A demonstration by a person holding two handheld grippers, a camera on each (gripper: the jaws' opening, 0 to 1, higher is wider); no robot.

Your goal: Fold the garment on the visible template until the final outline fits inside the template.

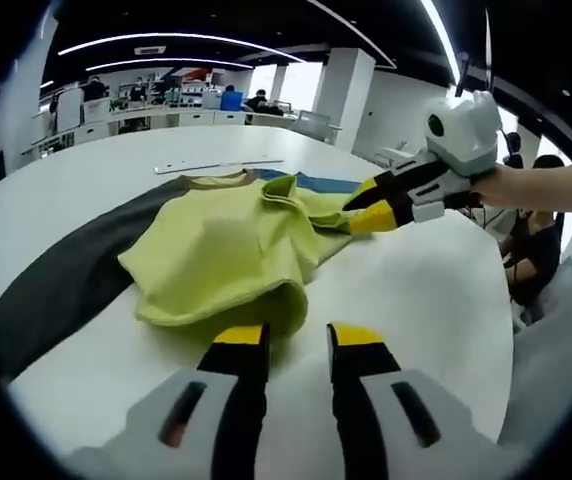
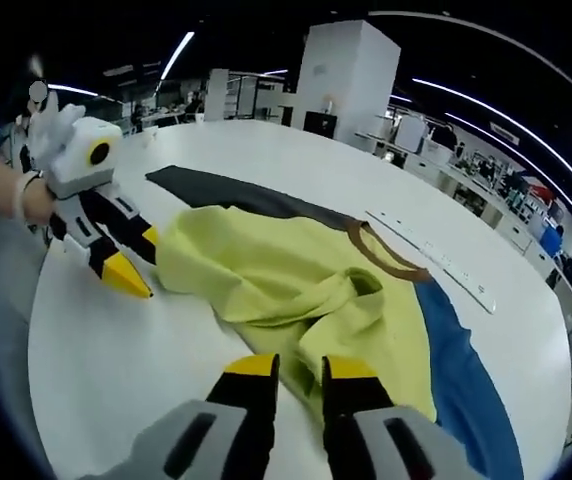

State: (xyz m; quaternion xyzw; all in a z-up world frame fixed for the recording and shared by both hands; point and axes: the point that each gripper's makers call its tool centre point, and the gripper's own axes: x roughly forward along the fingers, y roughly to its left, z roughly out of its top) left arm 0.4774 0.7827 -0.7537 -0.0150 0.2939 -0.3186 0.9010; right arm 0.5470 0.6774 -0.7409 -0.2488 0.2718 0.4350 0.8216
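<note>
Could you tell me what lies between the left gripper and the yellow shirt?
In the left gripper view, just bare white table separates the left gripper from the yellow shirt's near edge.

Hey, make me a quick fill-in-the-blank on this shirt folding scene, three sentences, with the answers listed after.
1. The garment being folded is mostly ____ in colour.
2. The garment lies on a round ____ table.
3. Under the garment lie a dark grey strip and a ____ strip of the template.

The left gripper sits at the garment's near edge; the right gripper is over a fold.

Missing words: yellow-green; white; blue
</note>
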